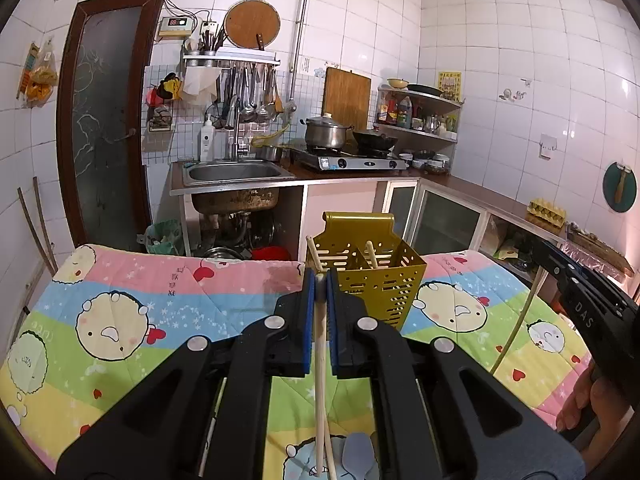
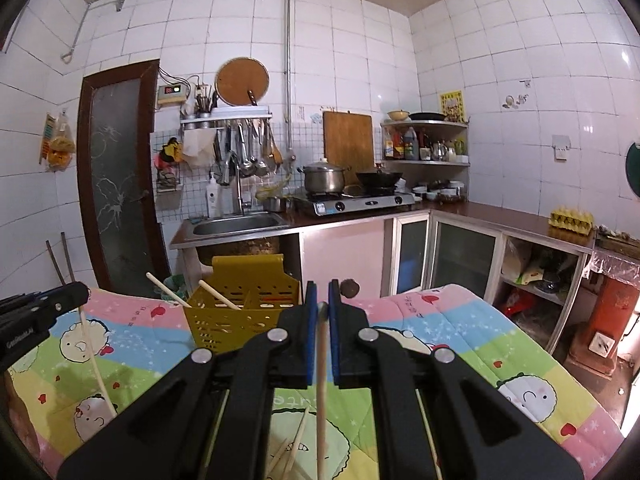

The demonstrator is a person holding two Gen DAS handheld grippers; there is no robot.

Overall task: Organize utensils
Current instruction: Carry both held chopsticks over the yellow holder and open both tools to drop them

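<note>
Chopsticks (image 1: pixel 320 360) run between the left claw's (image 1: pixel 320 280) blue pads, pinched near their tips; the right claw (image 2: pixel 322 308) clamps another chopstick (image 2: pixel 321 380) likewise; beyond both stands a yellow holder (image 1: pixel 374 272) on the cartoon-print surface (image 1: pixel 160 320), two sticks (image 2: pixel 212 294) already leaning inside.

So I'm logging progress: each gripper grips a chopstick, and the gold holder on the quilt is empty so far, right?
Not empty. The right wrist view shows two chopsticks already leaning in the gold holder. The rest holds: the left gripper and right gripper each grip a chopstick, and the holder is on the quilt.
</note>
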